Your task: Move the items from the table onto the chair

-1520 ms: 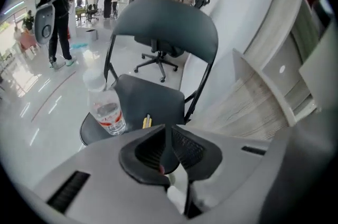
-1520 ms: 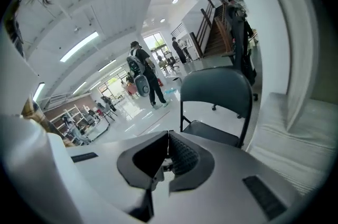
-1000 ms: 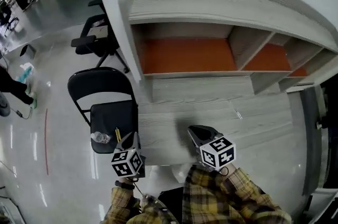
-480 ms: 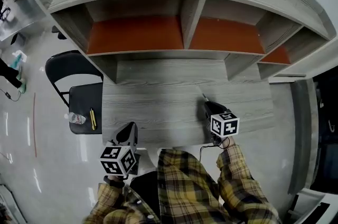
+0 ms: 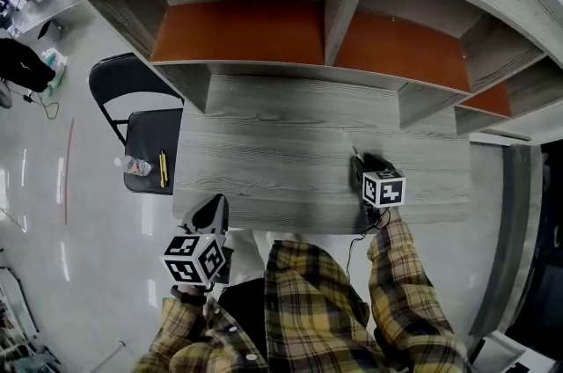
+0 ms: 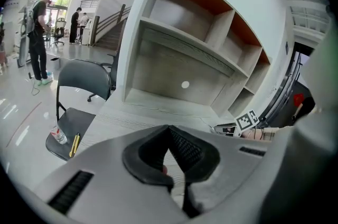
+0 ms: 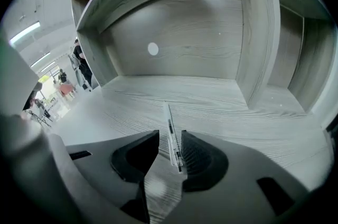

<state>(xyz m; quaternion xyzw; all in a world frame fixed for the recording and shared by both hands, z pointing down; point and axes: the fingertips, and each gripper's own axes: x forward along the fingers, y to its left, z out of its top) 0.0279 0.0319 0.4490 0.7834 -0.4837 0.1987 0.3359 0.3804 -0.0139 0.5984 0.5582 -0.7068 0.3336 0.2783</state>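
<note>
A clear pen (image 7: 171, 138) lies on the grey wooden table (image 5: 264, 142). My right gripper (image 7: 170, 136) is lowered over it, and the pen lies between the jaws, close to the right one. The jaws have just been opening and do not press on it. In the head view the right gripper (image 5: 365, 162) is at the table's right. My left gripper (image 5: 214, 206) hovers at the table's front edge, shut and empty, as the left gripper view (image 6: 169, 132) also shows. On the black folding chair (image 5: 154, 134) to the left lie a small plastic bottle (image 5: 136, 165) and a yellow pen (image 5: 163, 168).
A grey shelf unit with orange back panels (image 5: 237, 32) stands along the table's far side. Its upright divider (image 7: 259, 33) is just beyond the right gripper. Shiny floor (image 5: 53, 213) surrounds the chair. People stand far off at the left (image 6: 37, 33).
My right gripper has moved forward and down over the table to the clear pen, and its jaws have opened. The left gripper has moved from beside the chair seat to the table's front edge.
</note>
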